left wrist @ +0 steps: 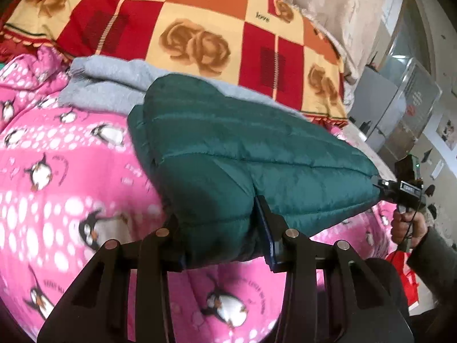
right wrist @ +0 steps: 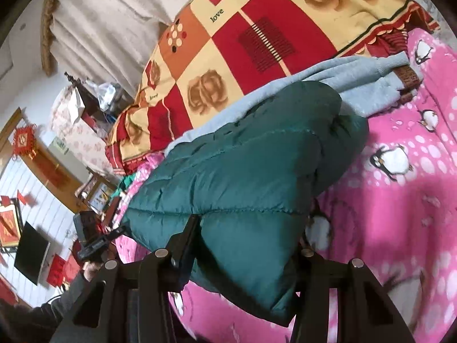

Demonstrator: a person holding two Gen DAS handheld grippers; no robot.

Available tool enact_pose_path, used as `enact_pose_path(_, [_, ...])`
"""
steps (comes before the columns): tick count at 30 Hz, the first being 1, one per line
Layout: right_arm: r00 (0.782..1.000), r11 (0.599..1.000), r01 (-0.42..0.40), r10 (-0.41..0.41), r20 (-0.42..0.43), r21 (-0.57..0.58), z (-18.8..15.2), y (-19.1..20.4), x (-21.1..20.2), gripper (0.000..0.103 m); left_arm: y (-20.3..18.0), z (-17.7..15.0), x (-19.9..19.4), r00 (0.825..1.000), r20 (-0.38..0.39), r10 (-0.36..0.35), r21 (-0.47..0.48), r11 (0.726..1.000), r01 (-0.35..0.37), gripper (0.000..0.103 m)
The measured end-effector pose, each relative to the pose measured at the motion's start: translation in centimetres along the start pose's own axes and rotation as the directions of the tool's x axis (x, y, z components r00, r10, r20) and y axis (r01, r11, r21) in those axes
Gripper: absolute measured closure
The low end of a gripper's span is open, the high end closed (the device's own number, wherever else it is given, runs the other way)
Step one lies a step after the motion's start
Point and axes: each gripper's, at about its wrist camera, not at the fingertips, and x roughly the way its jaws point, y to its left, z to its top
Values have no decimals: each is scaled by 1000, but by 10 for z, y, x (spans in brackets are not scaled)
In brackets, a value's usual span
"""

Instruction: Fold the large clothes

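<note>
We see a dark green quilted jacket (left wrist: 228, 154) stretched between both grippers, lifted just above a pink penguin-print blanket (left wrist: 57, 185). Its long axis runs from one gripper to the other, while its far end droops forward onto a grey garment (left wrist: 108, 85) lying beside a red and cream patchwork quilt (left wrist: 200, 28). The left gripper (left wrist: 220, 228) pinches one thick padded edge between its jaws; the right gripper (right wrist: 245, 228) clamps the opposite edge the same way.
</note>
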Motion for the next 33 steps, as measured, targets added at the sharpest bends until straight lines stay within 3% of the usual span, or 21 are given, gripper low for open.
enact_pose_path(2, [998, 997, 57, -56, -18, 53, -4, -6, 4, 37, 3, -1, 5, 998, -29, 52, -29, 998, -53, 42])
enact_pose_path(4, [997, 989, 70, -68, -22, 128, -4, -9, 0, 37, 6, 1, 1, 997, -37, 71, -71, 995, -73, 36])
enact_pose_path(7, [990, 979, 134, -138, 11, 152, -3, 1, -20, 37, 1, 7, -17, 992, -27, 121, -76, 989, -123, 25])
enact_pose_path(9, [969, 961, 240, -245, 24, 135, -3, 20, -39, 37, -11, 10, -33, 984, -19, 177, -43, 983, -178, 16])
enact_pose_path(11, [920, 920, 384, -388, 47, 79, -7, 52, -61, 37, -29, 13, -48, 972, -18, 236, -7, 972, -236, 1])
enact_pose_path(12, [895, 896, 440, -443, 49, 58, -10, 66, -66, 37, -43, 14, -56, 963, -3, 268, 14, 963, -268, 1])
enact_pose_path(14, [870, 871, 491, -492, 33, 27, -15, 98, -70, 31, -70, 12, -67, 948, 26, 316, 51, 947, -317, 1])
enact_pose_path(18, [862, 861, 507, -507, -4, -42, -37, 151, -71, 29, -126, 1, -82, 926, 58, 373, 81, 923, -377, 1])
enact_pose_path(20, [866, 863, 499, -500, 4, -81, -53, 179, -73, 29, -145, -7, -84, 933, 36, 358, 74, 930, -360, 1])
enact_pose_path(23, [865, 857, 499, -502, 15, -129, -71, 204, -75, 29, -165, -18, -88, 964, -20, 263, 54, 964, -262, 1])
enact_pose_path(24, [866, 856, 497, -500, 15, -141, -74, 209, -75, 29, -172, -20, -89, 966, -28, 257, 66, 965, -255, 1])
enact_pose_path(28, [850, 829, 523, -525, 49, -195, -87, 228, -85, 29, -203, -25, -103, 938, 21, 346, 138, 928, -346, 1])
enact_pose_path(33, [844, 814, 534, -529, 87, -228, -86, 242, -100, 29, -214, -21, -126, 941, 66, 331, 114, 935, -337, 1])
